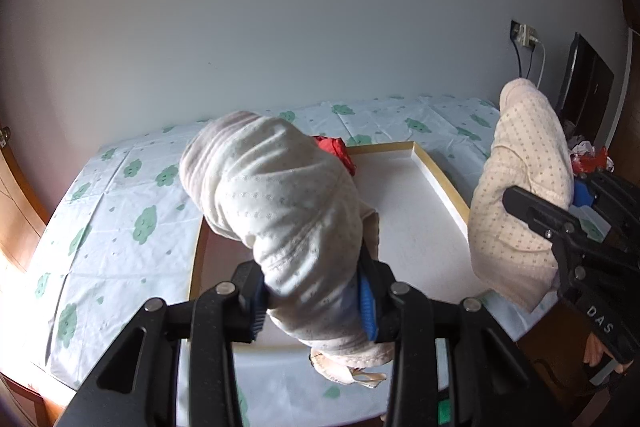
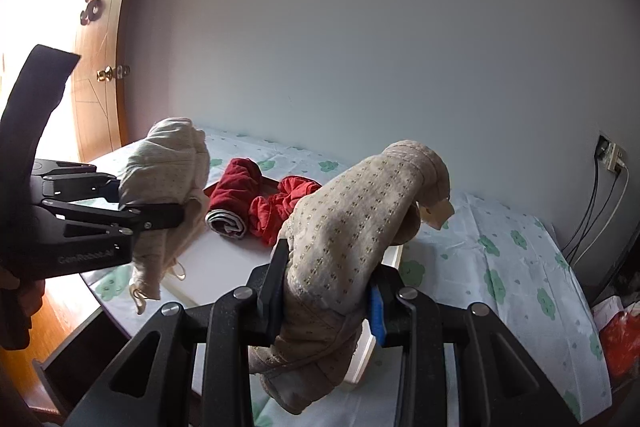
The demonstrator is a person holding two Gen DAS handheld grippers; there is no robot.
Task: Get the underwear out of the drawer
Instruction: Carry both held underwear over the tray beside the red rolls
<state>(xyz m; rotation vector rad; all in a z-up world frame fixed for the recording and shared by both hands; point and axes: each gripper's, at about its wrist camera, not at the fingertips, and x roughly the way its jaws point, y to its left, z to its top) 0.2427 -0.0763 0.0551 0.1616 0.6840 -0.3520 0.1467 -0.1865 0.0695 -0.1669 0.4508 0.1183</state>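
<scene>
A shallow white drawer with a wooden rim (image 1: 440,183) lies on a cloud-print sheet (image 1: 120,207). My left gripper (image 1: 316,303) is shut on a rolled cream dotted pair of underwear (image 1: 280,207), held above the drawer's near end. My right gripper (image 2: 328,299) is shut on a second beige dotted pair (image 2: 360,219), also lifted above the drawer. Each gripper shows in the other's view: the right gripper (image 1: 556,203) with its bundle (image 1: 524,187), the left gripper (image 2: 160,203) with its bundle (image 2: 168,167). A dark red rolled pair (image 2: 236,195) and a bright red crumpled pair (image 2: 288,211) lie at the drawer's far end.
A plain wall stands behind the bed, with a socket and cables (image 2: 612,155) at right. A wooden door with a brass knob (image 2: 108,73) is at left. Red and white bags (image 2: 620,339) sit beside the sheet's right edge. Dark furniture (image 1: 588,87) stands in the right corner.
</scene>
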